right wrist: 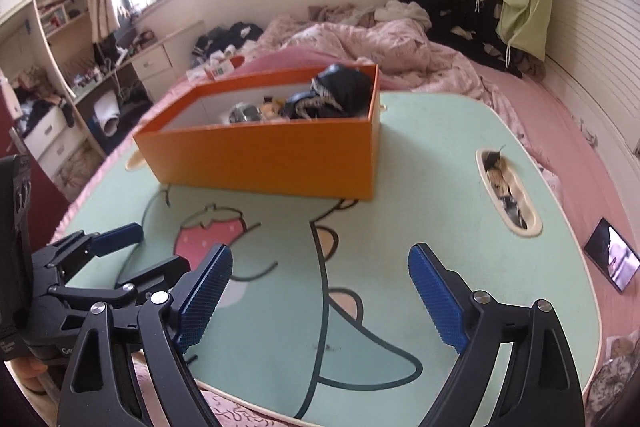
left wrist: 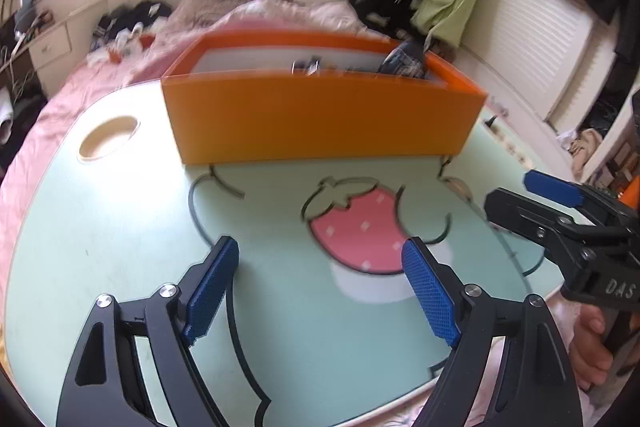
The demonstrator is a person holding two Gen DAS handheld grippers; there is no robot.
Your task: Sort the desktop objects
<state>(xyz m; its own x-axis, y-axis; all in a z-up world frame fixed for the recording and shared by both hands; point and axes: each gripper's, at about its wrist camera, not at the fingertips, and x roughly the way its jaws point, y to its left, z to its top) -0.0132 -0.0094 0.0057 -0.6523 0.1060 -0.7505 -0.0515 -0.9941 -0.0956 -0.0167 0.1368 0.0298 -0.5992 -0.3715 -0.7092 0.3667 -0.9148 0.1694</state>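
Note:
An orange box stands at the far side of a mint-green lap table printed with a strawberry. In the right wrist view the orange box holds a black bundle, a shiny round thing and small items. My left gripper is open and empty, low over the near table. My right gripper is open and empty over the near edge. Each gripper shows in the other's view: the right gripper, the left gripper.
The table has a round cup recess at the left and an oval slot at the right holding small dark items. The table rests on a pink bed with heaped clothes. A phone lies on the bed at the right.

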